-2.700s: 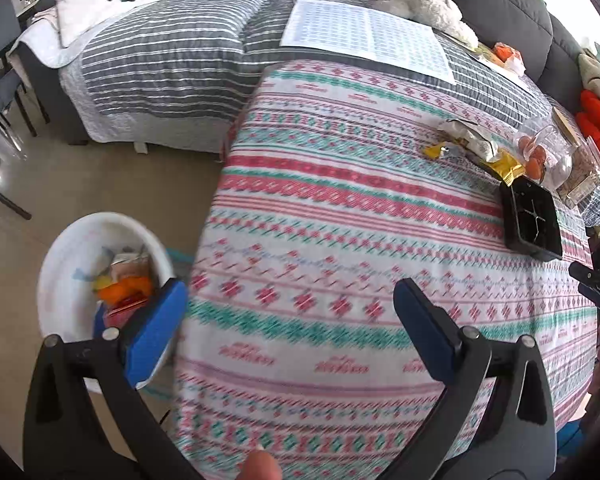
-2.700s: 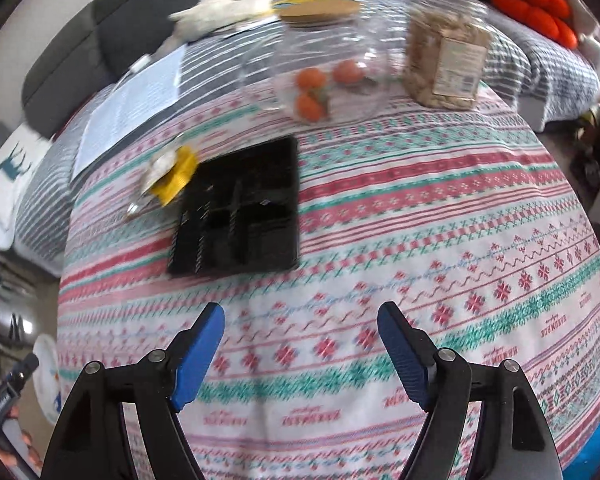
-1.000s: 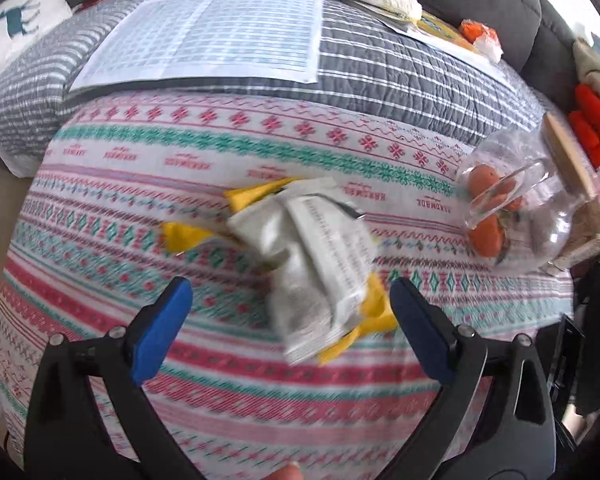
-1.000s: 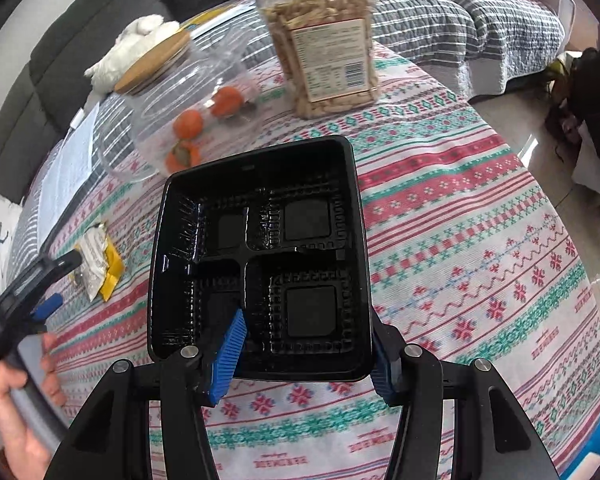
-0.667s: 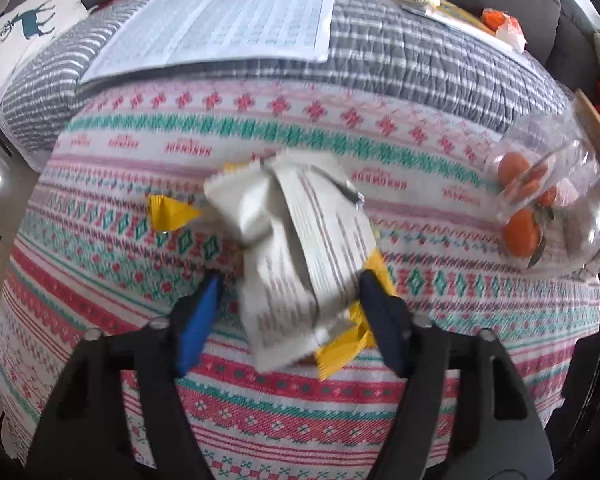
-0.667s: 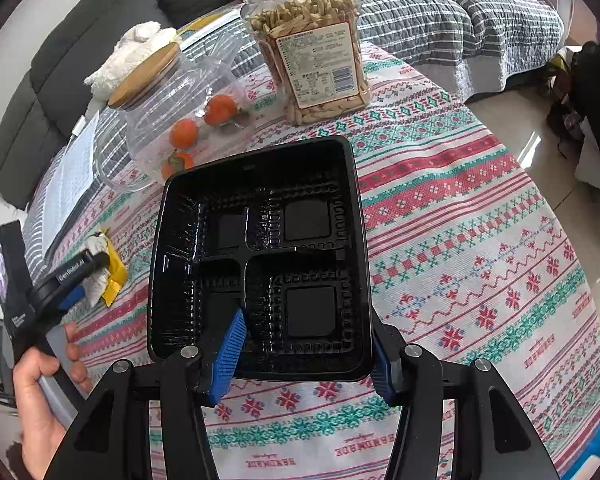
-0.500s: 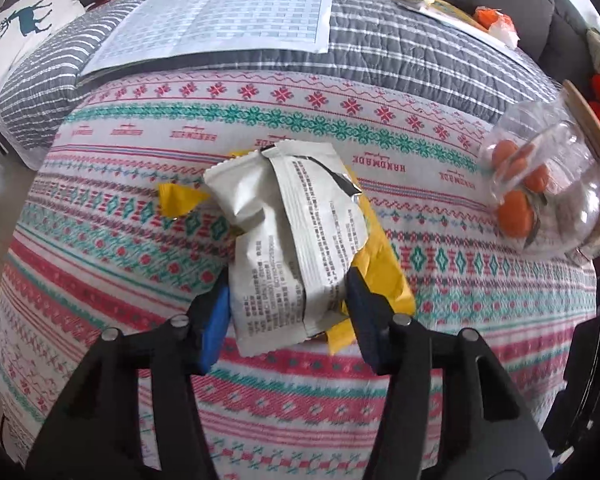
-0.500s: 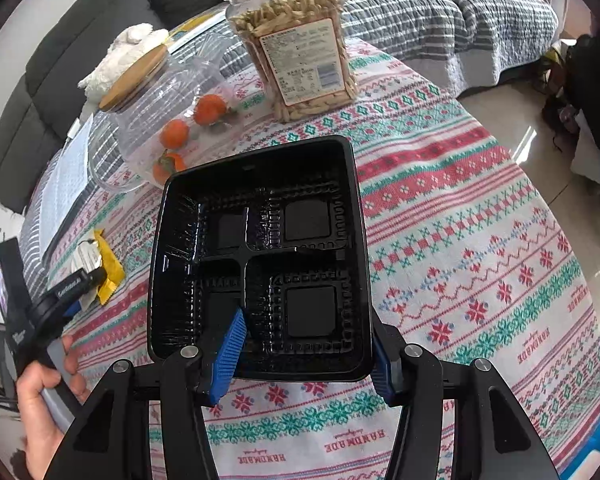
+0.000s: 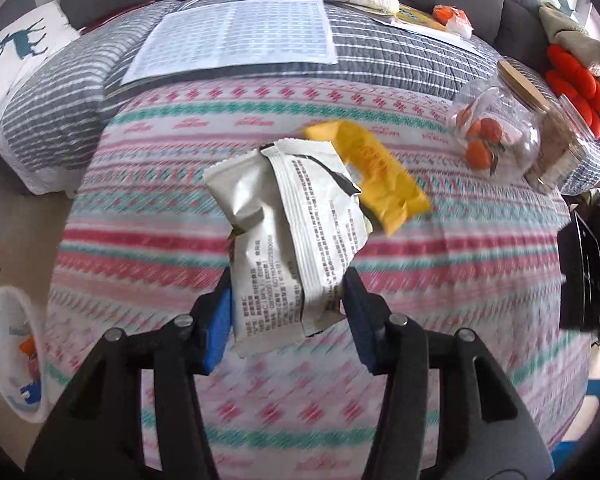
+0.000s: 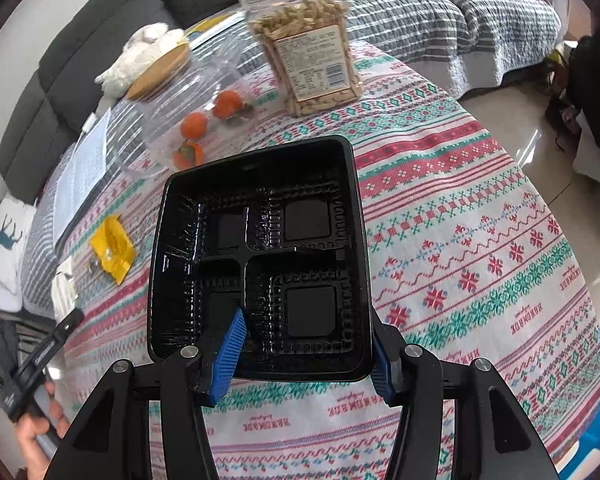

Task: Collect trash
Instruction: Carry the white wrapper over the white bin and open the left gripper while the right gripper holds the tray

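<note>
Though clamped, wrapper [image 9: 296,236] lengthwise upright

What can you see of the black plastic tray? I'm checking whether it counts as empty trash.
The black tray is glossy thin moulded plastic, rectangular with rounded corners, split into four ribbed compartments, all empty. The right gripper clamps its near edge, one blue pad inside a compartment, one outside the wall, holding it tilted over the patterned tablecloth.
</note>
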Tool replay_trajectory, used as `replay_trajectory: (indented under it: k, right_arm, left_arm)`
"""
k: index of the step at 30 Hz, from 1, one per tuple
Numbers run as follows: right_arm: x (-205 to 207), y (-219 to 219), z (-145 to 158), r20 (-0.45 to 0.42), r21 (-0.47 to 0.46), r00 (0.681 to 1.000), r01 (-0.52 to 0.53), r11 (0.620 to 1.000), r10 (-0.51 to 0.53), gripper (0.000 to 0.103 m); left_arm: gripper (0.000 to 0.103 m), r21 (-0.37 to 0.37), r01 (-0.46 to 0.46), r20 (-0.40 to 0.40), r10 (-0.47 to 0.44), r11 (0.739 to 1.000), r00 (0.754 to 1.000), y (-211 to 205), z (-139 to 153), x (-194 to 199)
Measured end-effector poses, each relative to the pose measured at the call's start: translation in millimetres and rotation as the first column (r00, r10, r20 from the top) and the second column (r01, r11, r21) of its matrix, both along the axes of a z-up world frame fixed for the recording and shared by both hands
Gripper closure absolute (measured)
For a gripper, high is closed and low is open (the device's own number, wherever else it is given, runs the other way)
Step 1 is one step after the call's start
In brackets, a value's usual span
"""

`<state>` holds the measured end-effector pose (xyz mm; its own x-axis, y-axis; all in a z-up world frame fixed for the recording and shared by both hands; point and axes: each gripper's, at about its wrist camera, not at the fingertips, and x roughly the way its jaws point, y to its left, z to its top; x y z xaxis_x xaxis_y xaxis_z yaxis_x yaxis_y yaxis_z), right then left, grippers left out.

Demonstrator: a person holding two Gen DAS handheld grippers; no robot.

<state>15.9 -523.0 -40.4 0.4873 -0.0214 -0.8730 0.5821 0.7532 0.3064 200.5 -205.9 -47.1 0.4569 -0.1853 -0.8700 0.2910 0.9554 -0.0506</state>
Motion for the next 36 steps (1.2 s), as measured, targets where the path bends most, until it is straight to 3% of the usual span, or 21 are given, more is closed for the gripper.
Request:
replay_trajectory:
  k: [5,9,13,19,31,36]
  right_arm:
    - [5,25,5,0.006,-0.01,0.999,-0.05,0.999,0.05,0.047]
    - [16,56,5,0.009,0.008,0.995,-0.102,0.995,0.102,0.047]
    - [29,94,8,0.002,-0.021,0.987,-0.159,0.987,0.159,0.047]
    - [54,152,13,0.011,-0.031,0.969,-0.248,0.968,0.248,0.047]
    - [100,272,2,-0.002,-0.019,0.907,-0.421,0.907,0.421,0.047]
    - [112,310,-5,-0.026,-0.045,0.877,-0.481,0.876,0.48,0.047]
  left_arm:
    - [0.05,-0.015,0.006,-0.004,-0.006,1.0,1.0,35,-4,-17]
    - [0.05,-0.073,-0.001,-0.016,0.0,0.997,1.0,68,-11,-32]
    - [0.05,-0.095,-0.021,-0.094,0.012,0.995,0.995,96,-17,-39]
    - [0.05,-0.043,-0.023,-0.019,0.022,0.999,1.0,138,-3,-54]
    - [0.049,-0.082,-0.215,-0.049,0.212,0.973,0.976,251,3,-50]
    - [0.049,-0.059,-0.273,-0.073,0.269,0.96,0.96,288,-4,-45]
